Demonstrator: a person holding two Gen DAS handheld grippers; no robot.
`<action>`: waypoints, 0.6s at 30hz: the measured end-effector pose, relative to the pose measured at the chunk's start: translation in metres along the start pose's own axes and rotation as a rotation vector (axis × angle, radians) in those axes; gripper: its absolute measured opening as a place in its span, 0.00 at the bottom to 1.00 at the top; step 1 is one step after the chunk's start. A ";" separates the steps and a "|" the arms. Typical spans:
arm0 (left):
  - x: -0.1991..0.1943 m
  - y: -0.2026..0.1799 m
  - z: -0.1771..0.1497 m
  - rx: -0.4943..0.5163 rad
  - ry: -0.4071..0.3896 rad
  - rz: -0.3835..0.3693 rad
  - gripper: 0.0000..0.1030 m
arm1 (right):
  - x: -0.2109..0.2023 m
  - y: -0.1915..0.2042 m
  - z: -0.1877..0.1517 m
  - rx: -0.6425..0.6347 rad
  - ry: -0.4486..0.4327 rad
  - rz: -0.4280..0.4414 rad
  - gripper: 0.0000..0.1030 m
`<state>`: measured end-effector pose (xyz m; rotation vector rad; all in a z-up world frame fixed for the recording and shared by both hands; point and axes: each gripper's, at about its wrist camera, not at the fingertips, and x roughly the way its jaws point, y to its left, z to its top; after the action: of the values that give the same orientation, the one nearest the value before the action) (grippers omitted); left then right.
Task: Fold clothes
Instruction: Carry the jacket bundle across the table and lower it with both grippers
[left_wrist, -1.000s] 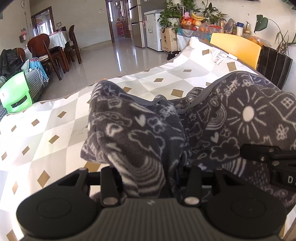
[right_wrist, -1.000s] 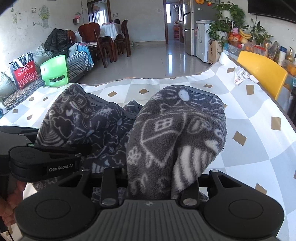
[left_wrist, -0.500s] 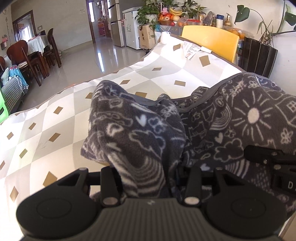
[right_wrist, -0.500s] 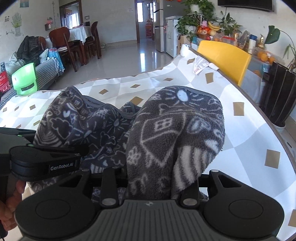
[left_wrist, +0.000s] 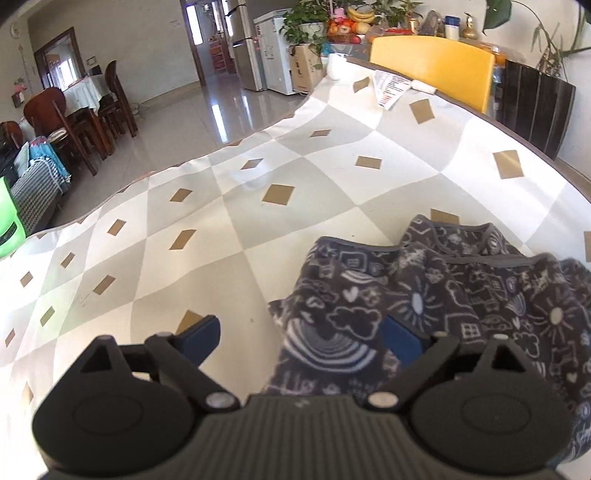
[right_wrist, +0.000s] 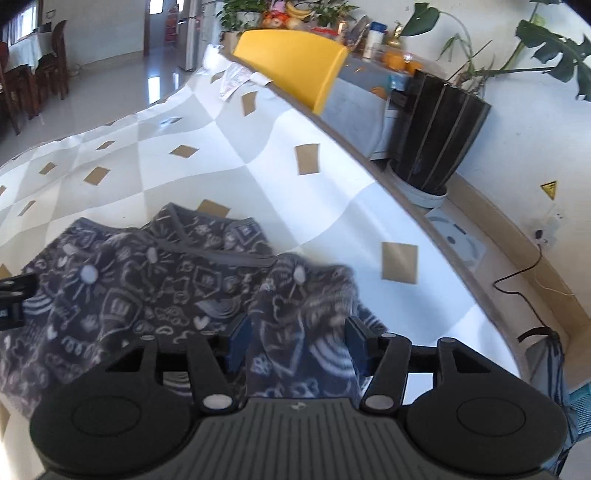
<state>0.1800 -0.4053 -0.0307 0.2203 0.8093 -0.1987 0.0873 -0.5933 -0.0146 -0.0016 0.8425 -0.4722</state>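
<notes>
Both grippers letting go of the fleece

Left gripper (left_wrist: 301, 338) and right gripper (right_wrist: 297, 341), clamped before, are opening; fleece (left_wrist: 443, 295) lies loose between the pads, stretched crosswise on the table (left_wrist: 221, 221).

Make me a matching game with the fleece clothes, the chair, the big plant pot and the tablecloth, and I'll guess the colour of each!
Things:
1. fleece garment
2. chair
3. plant pot
4. tablecloth

Colours:
A. yellow
B. white and grey diamonds with tan patches
C. dark grey with white doodles
D. black with pale stripes

Pairs: 1-C, 2-A, 3-D, 4-B
</notes>
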 end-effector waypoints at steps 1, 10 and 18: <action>-0.001 0.011 -0.001 -0.030 0.005 0.002 0.94 | -0.002 -0.004 0.001 0.013 -0.015 -0.018 0.57; -0.005 0.021 -0.016 -0.002 0.035 -0.019 0.94 | 0.015 -0.008 -0.004 0.138 0.133 0.193 0.57; 0.025 0.033 -0.040 0.007 0.109 0.050 0.97 | 0.053 0.009 -0.029 0.116 0.294 0.192 0.57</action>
<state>0.1781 -0.3651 -0.0718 0.2592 0.9104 -0.1431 0.0996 -0.6015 -0.0738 0.2587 1.0901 -0.3440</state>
